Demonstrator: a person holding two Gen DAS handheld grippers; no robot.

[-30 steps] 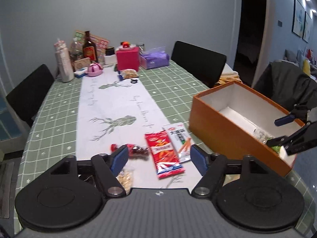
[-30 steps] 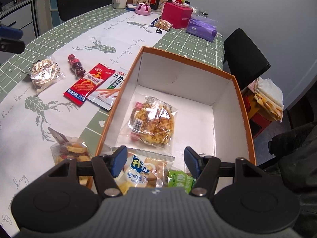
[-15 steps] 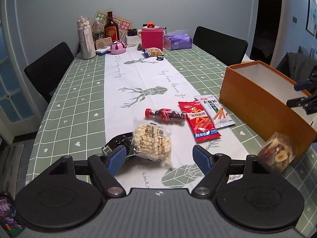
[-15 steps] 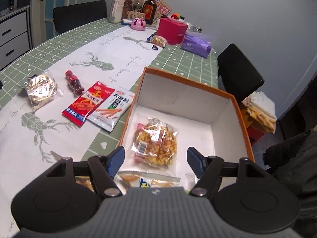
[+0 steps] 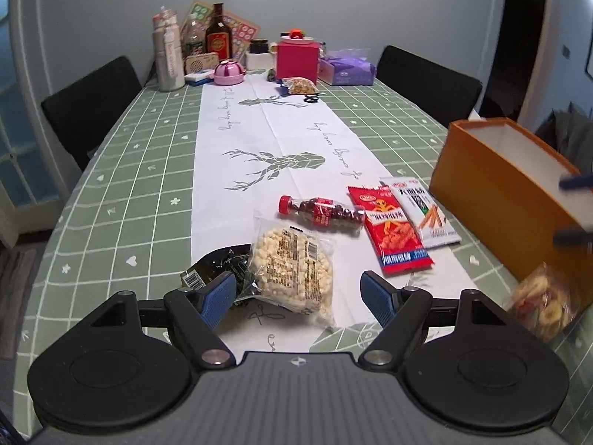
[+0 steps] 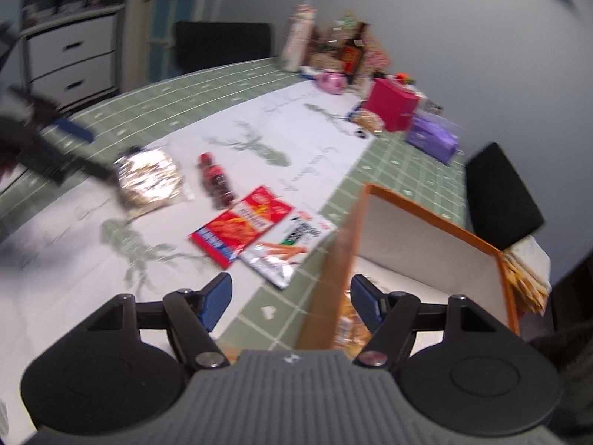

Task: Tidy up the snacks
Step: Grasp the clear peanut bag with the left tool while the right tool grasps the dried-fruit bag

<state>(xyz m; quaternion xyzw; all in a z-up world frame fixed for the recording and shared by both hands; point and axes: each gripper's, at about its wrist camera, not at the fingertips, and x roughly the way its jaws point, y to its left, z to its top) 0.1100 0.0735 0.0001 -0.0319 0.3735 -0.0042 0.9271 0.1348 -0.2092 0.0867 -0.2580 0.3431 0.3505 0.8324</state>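
The left gripper (image 5: 298, 293) is held low over the near end of the surface (image 5: 122, 170), its blue-padded fingers (image 5: 218, 293) spread wide apart with nothing gripped. Between them, just ahead, a clear bag of pale puffed snacks (image 5: 291, 267) is seen lying flat, partly over a dark wrapper (image 5: 217, 265) at its left side. Just beyond, a small red-capped bottle of dark red candies (image 5: 320, 213) lies on its side on the white runner (image 5: 274, 137). To its right a red snack packet (image 5: 391, 231) is laid beside a white-and-silver packet (image 5: 424, 211), the two touching or slightly overlapping. Right of these stands the open orange box (image 5: 493, 193) (white inside), and a clear bag of dried fruit slices (image 5: 543, 302) is blurred against the box's near corner.

The right gripper (image 6: 291, 298) is shown over the near edge of that box (image 6: 426, 207), fingers likewise apart and empty; the view is smeared by motion. A yellowish snack bag (image 6: 346, 324) is glimpsed inside the box between the fingers.

At the far end of the surface a cluster is gathered: a white bottle (image 5: 168, 55), a brown bottle (image 5: 218, 37), a pink lidded bowl (image 5: 229, 72), a magenta box (image 5: 297, 59), a purple tissue pack (image 5: 346, 68) and a small nut bag (image 5: 298, 85). Black chairs (image 5: 92, 104) are set along both sides.
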